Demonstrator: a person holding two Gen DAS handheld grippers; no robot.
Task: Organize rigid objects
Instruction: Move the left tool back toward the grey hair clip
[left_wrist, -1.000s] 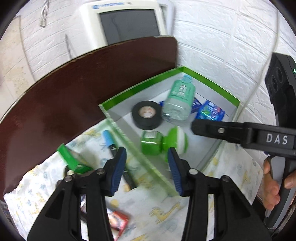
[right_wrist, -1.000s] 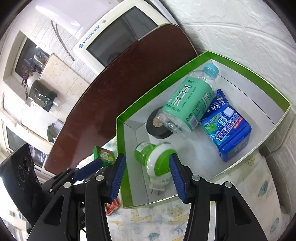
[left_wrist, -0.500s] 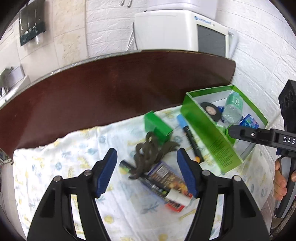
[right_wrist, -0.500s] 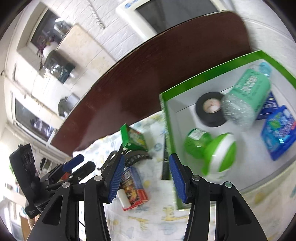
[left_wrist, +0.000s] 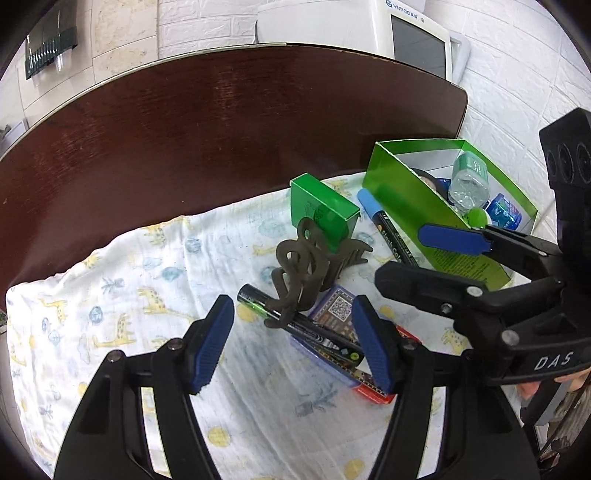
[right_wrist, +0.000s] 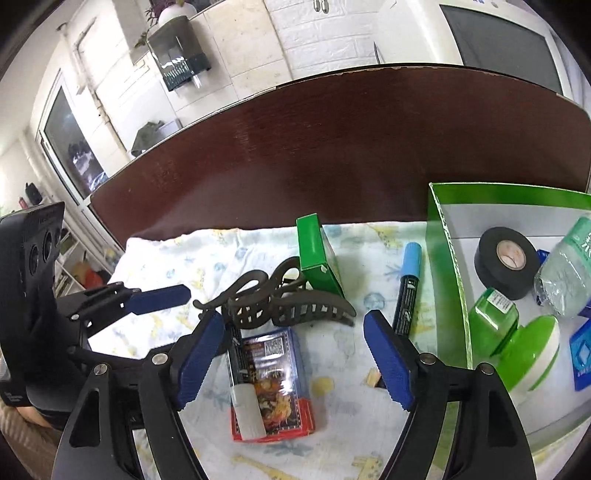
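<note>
Printed cloth — hair claw perhaps overlapping marker.

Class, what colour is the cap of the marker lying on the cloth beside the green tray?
Light blue; the marker shows best in the right wrist view.

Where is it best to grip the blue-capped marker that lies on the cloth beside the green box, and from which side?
Grip the blue-capped marker at the middle of its black barrel, coming from above with the fingers across its width. It lies flat on the cloth, parallel to the green box wall, with little room there. The right hand-held gripper, open and empty, is probably the nearer one.
</note>
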